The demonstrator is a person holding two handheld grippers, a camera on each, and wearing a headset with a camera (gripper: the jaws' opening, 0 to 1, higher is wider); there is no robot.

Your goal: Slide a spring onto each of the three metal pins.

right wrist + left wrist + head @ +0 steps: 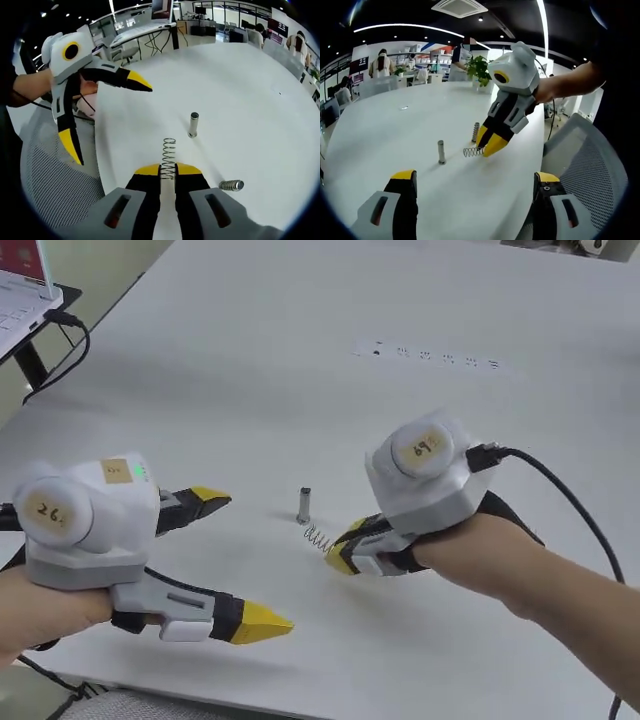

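Right gripper (168,171) clamps a spring (169,151) by one end, its free end near the upright pin (193,125) — left gripper (475,176) gapes wide.

Bright, even light falls from overhead on the white tabletop (300,350) in the head view, leaving only soft, pale shadows under the left gripper (255,561) and the right gripper (338,552). The picture is sharp throughout. In both gripper views the fisheye bends the room at the edges, ceiling light strips (540,22) glare white, and the far office is soft. The spring (169,152) shows crisp coils close to the lens. The tabletop carries a faint sheen there.
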